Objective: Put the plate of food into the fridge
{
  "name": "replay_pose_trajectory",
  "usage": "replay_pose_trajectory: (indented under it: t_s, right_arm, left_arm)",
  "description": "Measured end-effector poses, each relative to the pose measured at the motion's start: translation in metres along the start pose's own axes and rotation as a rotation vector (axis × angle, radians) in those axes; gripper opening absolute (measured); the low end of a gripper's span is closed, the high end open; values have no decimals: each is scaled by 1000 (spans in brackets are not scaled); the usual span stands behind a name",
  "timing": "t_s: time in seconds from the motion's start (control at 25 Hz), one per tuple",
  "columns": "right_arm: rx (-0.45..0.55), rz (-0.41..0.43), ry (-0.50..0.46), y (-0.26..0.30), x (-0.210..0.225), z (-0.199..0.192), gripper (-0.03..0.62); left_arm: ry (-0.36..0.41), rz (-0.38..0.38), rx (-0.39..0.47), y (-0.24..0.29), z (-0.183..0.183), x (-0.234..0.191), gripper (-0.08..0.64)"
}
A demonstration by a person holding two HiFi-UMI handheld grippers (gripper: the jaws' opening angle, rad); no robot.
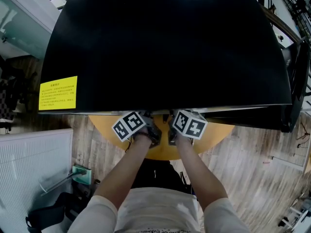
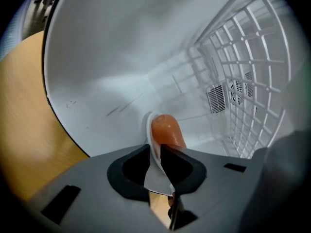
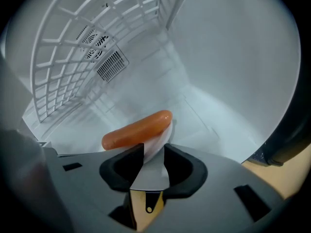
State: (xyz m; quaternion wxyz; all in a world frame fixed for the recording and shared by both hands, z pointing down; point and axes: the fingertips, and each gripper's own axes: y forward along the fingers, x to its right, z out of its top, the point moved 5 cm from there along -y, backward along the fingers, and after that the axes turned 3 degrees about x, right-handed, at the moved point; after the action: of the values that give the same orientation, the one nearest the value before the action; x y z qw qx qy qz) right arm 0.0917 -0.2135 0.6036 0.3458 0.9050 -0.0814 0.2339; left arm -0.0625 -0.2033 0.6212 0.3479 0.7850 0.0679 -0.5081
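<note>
Plate (image 2: 154, 178) rim is pinched by left fingers (image 2: 128, 177) and sits between spread right fingers (image 3: 185, 174).

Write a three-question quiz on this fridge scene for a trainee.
1. True or false: the sausage lies on the plate.
2. The left claw is shut on: A the plate, B the sausage, C nothing.
3. What colour is the label on the fridge?

Key: 1 true; 2 A; 3 yellow.
</note>
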Motion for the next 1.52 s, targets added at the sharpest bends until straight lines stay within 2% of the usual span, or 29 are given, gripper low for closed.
replay_pose_trajectory:
  t_s: [0.24, 0.48, 0.64, 0.92, 1.04, 1.24, 1.36, 1.52]
  right_arm:
    - [-15, -29, -87, -2, -1, 0, 156]
    - [11, -73, -232, -6, -1, 4, 172]
    - [9, -53, -167, -11, 2, 3, 172]
    - [38, -25, -123, -33, 2, -5, 172]
    - [52, 5, -124, -47, -2, -8, 172]
    - [70, 74, -143, -82, -23, -13, 162]
    - [79, 111, -170, -106, -39, -16, 139]
    - [108, 141, -221, -136, -57, -16, 69]
  left_arm:
    - [17, -4, 5, -2, 3, 3, 69]
    - [17, -14, -3, -4, 0, 3, 69]
    - [23, -11, 3, -9, 1, 3, 69]
    - [76, -31, -5, -29, -2, 10, 69]
    - [158, -58, -21, -43, -5, 19, 69]
    - [338, -85, -45, -78, -13, 35, 69]
    - [446, -100, -35, -102, -15, 47, 67]
    - [613, -141, -32, -132, -25, 68, 54]
